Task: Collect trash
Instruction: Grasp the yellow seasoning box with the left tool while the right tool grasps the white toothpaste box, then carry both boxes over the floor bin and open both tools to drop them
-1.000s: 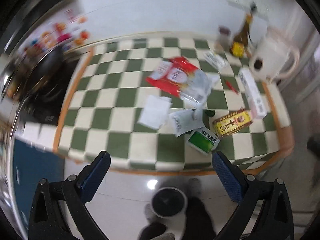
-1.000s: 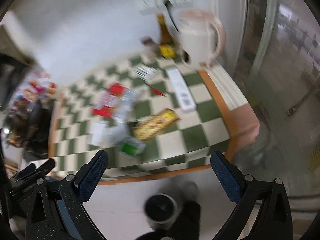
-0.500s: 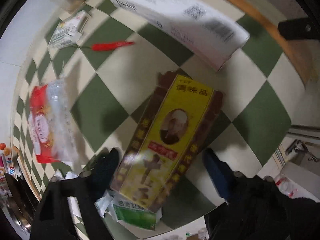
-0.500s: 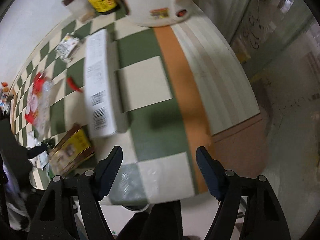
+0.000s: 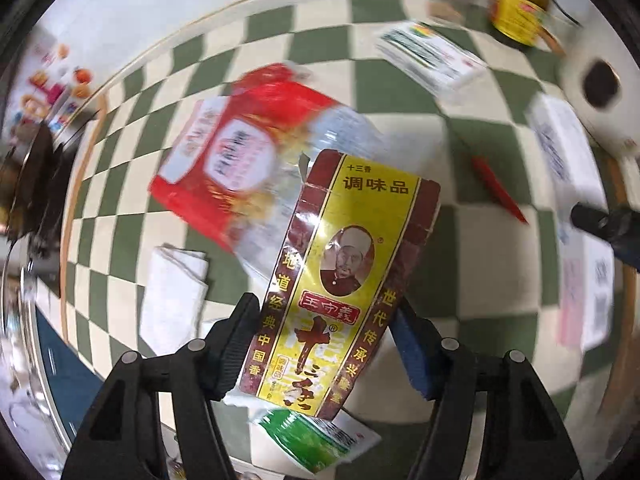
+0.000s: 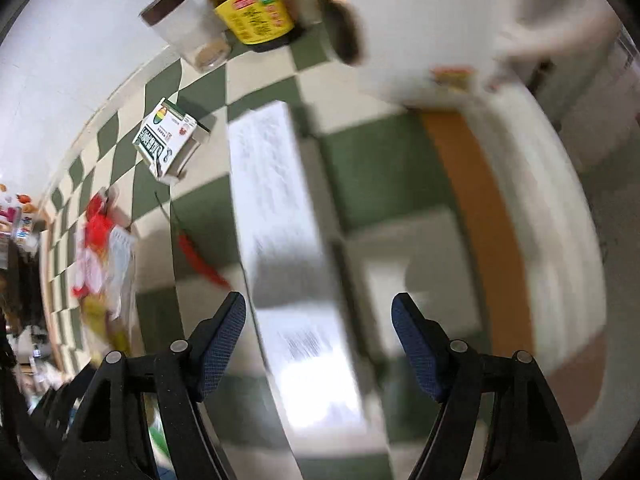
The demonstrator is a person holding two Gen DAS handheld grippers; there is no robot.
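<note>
My left gripper [image 5: 326,340] is shut on a yellow and brown spice box [image 5: 344,280] and holds it above the green checked table [image 5: 400,80]. A red and clear plastic bag [image 5: 248,160], a white tissue [image 5: 172,296] and a green packet [image 5: 312,440] lie below it. My right gripper [image 6: 320,340] is open, its fingers on either side of a long white box [image 6: 288,260], blurred, lying on the table. A red chili [image 6: 200,260] and a small white carton [image 6: 168,140] lie to its left.
A sauce bottle [image 6: 252,4], a white jar [image 6: 184,28] and a white kettle [image 6: 500,20] stand at the back of the table. The table's orange edge [image 6: 480,220] runs on the right. The right gripper's tip [image 5: 604,228] shows in the left wrist view.
My left gripper has closed on the spice box and lifted it off the table. My right gripper has moved in over the long white box, fingers now on both sides of it.
</note>
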